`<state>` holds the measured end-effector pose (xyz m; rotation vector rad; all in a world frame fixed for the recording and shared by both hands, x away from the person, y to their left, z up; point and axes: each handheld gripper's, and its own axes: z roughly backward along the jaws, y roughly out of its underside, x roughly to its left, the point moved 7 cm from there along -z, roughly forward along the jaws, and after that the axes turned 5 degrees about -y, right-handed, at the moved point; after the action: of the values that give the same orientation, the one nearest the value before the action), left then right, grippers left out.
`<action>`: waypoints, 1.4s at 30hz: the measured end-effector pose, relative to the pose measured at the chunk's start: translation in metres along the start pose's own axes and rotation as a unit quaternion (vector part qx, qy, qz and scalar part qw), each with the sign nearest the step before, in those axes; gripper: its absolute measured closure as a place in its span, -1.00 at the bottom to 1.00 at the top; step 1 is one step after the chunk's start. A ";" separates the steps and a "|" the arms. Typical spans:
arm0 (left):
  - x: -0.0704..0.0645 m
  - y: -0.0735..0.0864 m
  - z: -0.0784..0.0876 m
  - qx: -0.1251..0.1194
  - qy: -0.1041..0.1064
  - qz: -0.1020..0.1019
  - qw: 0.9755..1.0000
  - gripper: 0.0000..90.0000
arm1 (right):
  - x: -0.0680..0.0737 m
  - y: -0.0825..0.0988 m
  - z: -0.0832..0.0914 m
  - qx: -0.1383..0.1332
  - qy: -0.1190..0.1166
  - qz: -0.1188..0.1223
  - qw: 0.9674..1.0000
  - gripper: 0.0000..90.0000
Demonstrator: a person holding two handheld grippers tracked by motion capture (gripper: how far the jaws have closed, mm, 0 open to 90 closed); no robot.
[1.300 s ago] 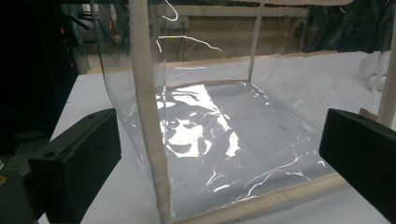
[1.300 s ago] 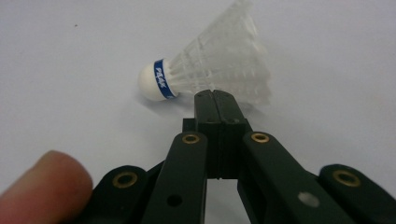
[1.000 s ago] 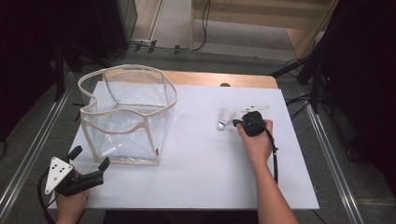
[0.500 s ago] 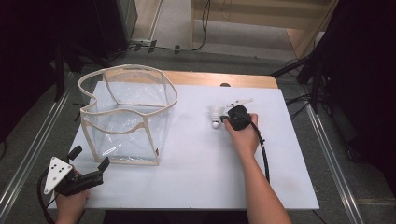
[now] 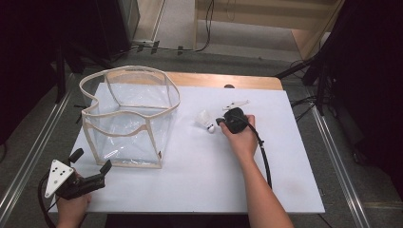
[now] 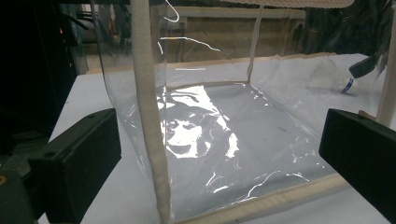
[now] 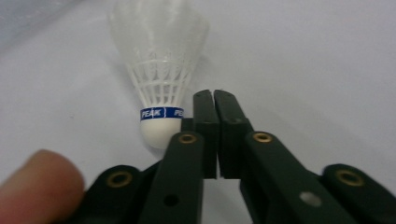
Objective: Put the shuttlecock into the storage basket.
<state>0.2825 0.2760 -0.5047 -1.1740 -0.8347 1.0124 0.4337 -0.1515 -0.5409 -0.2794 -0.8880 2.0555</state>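
A white shuttlecock (image 5: 205, 121) with a blue band lies on the white table top, its cork toward my right gripper (image 5: 220, 122). In the right gripper view the shuttlecock (image 7: 161, 93) lies just left of my right gripper (image 7: 214, 95). Its jaws stand almost together with only a hairline slit; they have just been opening slightly, and nothing is between them. A clear bag with beige trim (image 5: 128, 118) stands open at the left. My left gripper (image 5: 90, 164) rests near the front left corner, open wide and empty, facing the bag (image 6: 210, 130).
The white board (image 5: 199, 180) lies on a wooden table whose back edge (image 5: 223, 80) shows. A black cable (image 5: 263, 156) trails from the right gripper along the forearm. Metal rails (image 5: 342, 161) run along both sides, and dark stands rise behind.
My right hand has slid left across the table, and the shuttlecock has shifted left beside its tip. The left hand and the bag have not moved.
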 end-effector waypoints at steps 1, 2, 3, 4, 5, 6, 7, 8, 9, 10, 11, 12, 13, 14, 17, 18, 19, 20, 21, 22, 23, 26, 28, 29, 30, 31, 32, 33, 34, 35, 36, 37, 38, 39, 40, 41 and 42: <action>0.000 0.000 0.000 0.000 0.000 0.000 1.000 -1.00 | 0.001 -0.001 0.002 -0.004 -0.004 0.002 1.000 0.77; 0.000 0.000 0.000 0.000 0.000 0.000 1.000 -1.00 | 0.002 -0.002 0.005 -0.005 -0.007 0.001 1.000 0.70; 0.000 0.000 0.000 0.000 0.000 0.000 1.000 -1.00 | 0.004 -0.003 0.008 -0.010 -0.009 0.006 1.000 0.55; 0.000 0.000 0.000 0.000 0.000 0.000 1.000 -1.00 | 0.005 -0.004 0.010 -0.009 -0.011 0.007 1.000 0.39; 0.000 0.000 0.000 0.000 -0.001 0.000 1.000 -1.00 | 0.007 -0.004 0.012 -0.010 -0.019 0.012 1.000 0.21; 0.001 0.000 0.000 0.000 -0.001 0.001 1.000 -1.00 | 0.010 -0.005 0.014 -0.012 -0.030 0.018 0.999 0.02; 0.001 0.000 0.000 0.000 -0.001 0.001 1.000 -1.00 | 0.013 -0.005 0.016 -0.013 -0.033 0.023 0.999 -0.14; 0.001 0.000 0.000 0.000 -0.001 0.001 1.000 -1.00 | 0.015 -0.005 0.018 -0.007 -0.035 0.035 0.999 -0.35; 0.000 0.000 0.000 0.000 -0.001 0.001 1.000 -1.00 | 0.019 -0.004 0.019 -0.004 -0.044 0.044 0.998 -0.57; 0.000 0.000 0.000 0.001 -0.001 0.001 1.000 -1.00 | 0.021 -0.003 0.019 0.001 -0.048 0.053 0.997 -0.81; 0.000 0.000 0.000 0.001 -0.001 0.001 1.000 -1.00 | 0.024 -0.002 0.019 0.008 -0.046 0.060 0.997 -0.98; 0.000 0.000 0.000 0.001 -0.001 0.000 1.000 -1.00 | 0.026 -0.002 0.018 0.012 -0.048 0.074 0.996 -1.00; 0.000 0.000 0.000 0.000 -0.001 0.000 1.000 -1.00 | 0.030 -0.001 0.017 0.018 -0.051 0.078 0.996 -1.00; 0.000 0.000 0.000 0.001 -0.001 0.000 1.000 -1.00 | 0.034 0.001 0.015 0.029 -0.060 0.094 0.993 -1.00; 0.000 0.000 0.000 0.000 0.000 0.000 1.000 -1.00 | 0.040 0.004 0.012 0.042 -0.072 0.113 0.990 -1.00; 0.000 0.000 0.000 0.001 0.000 0.000 1.000 -1.00 | 0.042 0.004 0.012 0.044 -0.075 0.117 0.989 -1.00; 0.000 0.000 0.000 0.001 0.000 0.000 1.000 -1.00 | 0.043 0.005 0.011 0.043 -0.077 0.126 0.988 -1.00; 0.000 0.000 0.000 0.001 0.000 0.000 1.000 -1.00 | 0.044 0.005 0.011 0.044 -0.080 0.130 0.987 -1.00; 0.000 0.000 0.000 0.001 0.000 0.000 1.000 -1.00 | 0.046 0.006 0.009 0.044 -0.085 0.139 0.986 -1.00; 0.000 0.000 0.000 0.000 0.000 0.000 1.000 -1.00 | 0.047 0.007 0.009 0.048 -0.088 0.147 0.984 -1.00; 0.000 0.000 0.000 0.000 0.000 0.000 1.000 -1.00 | 0.048 0.007 0.007 0.050 -0.094 0.155 0.982 -1.00; 0.001 0.000 0.000 0.000 0.000 0.000 1.000 -1.00 | 0.052 0.011 0.003 0.068 -0.100 0.167 0.978 -1.00; 0.001 0.000 0.000 0.000 0.000 0.000 1.000 -1.00 | 0.053 0.014 -0.001 0.080 -0.100 0.177 0.976 -1.00; 0.001 0.000 0.000 0.000 0.000 0.000 1.000 -1.00 | 0.053 0.015 -0.003 0.083 -0.097 0.182 0.975 -0.93; 0.000 0.000 0.000 0.000 0.000 0.001 1.000 -1.00 | 0.053 0.016 -0.004 0.083 -0.095 0.186 0.974 -0.88; 0.001 0.000 0.000 0.000 0.000 0.000 1.000 -1.00 | 0.053 0.016 -0.004 0.086 -0.094 0.188 0.974 -0.87; 0.001 0.000 0.000 0.000 0.000 0.000 1.000 -1.00 | 0.054 0.017 -0.006 0.085 -0.098 0.189 0.973 -0.84; 0.001 0.000 0.000 0.000 0.000 0.000 1.000 -1.00 | 0.054 0.018 -0.006 0.087 -0.098 0.192 0.973 -0.73; 0.000 0.000 0.000 0.000 0.000 0.000 1.000 -1.00 | 0.055 0.018 -0.007 0.086 -0.103 0.200 0.971 -0.72; 0.000 0.000 0.000 0.000 0.000 0.000 1.000 -1.00 | 0.055 0.018 -0.007 0.086 -0.103 0.200 0.971 -0.72; 0.000 0.000 0.000 0.000 0.000 0.000 1.000 -1.00 | 0.057 0.018 -0.008 0.090 -0.103 0.205 0.969 -0.60; 0.000 0.000 0.000 0.000 0.000 0.000 1.000 -1.00 | 0.057 0.018 -0.009 0.090 -0.104 0.209 0.968 -0.54; 0.000 0.000 0.000 0.001 0.001 0.000 1.000 -1.00 | 0.059 0.019 -0.008 0.093 -0.107 0.207 0.968 -0.49; 0.000 0.000 0.000 0.000 0.001 0.000 1.000 -1.00 | 0.059 0.019 -0.009 0.093 -0.109 0.210 0.967 -0.42; 0.000 0.000 0.000 0.001 0.000 0.000 1.000 -1.00 | 0.059 0.019 -0.009 0.094 -0.110 0.214 0.966 -0.33; 0.000 0.000 0.000 0.000 0.001 0.000 1.000 -1.00 | 0.058 0.020 -0.009 0.097 -0.109 0.215 0.966 -0.25; 0.000 0.000 0.000 0.000 0.001 0.000 1.000 -1.00 | 0.059 0.020 -0.009 0.098 -0.109 0.213 0.966 -0.20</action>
<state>0.2824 0.2763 -0.5046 -1.1738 -0.8334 1.0119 0.3899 -0.1087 -0.5543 -0.1447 -0.7957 2.5941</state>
